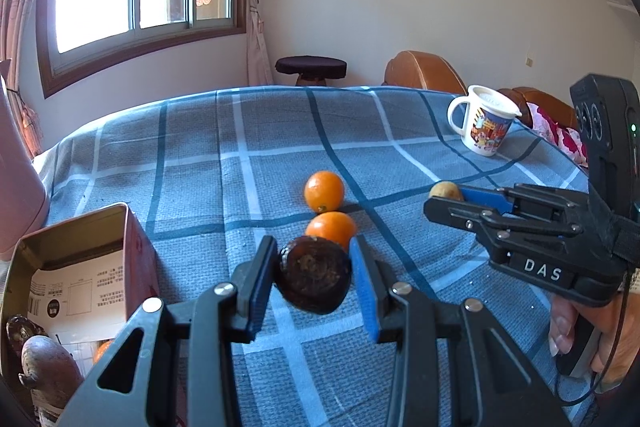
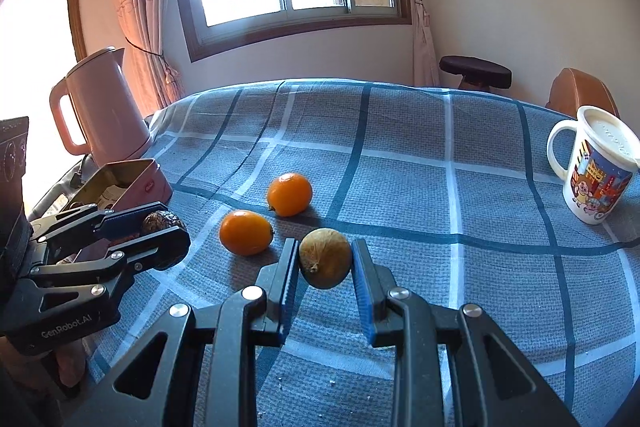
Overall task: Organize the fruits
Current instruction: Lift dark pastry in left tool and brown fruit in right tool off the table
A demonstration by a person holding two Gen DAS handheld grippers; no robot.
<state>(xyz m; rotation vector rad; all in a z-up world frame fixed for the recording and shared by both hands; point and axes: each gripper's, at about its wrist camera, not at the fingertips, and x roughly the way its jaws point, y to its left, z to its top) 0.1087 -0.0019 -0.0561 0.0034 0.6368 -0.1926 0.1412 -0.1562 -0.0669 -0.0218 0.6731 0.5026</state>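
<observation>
Checked tablecloth (image 1: 280, 131), hand-held grippers clamping fruits

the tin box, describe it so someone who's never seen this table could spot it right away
On the blue checked tablecloth, look to the window side where the pink kettle stands. Right in front of the kettle sits the tin box: pink outside, gold inside, lidless, with fruit and a printed paper in it. It is the only open container; the mug is lidded.

Brown fruit (image 2: 325, 259) btwn right gripper (image 2: 325, 267) fingers (image 2: 289, 279)
</observation>
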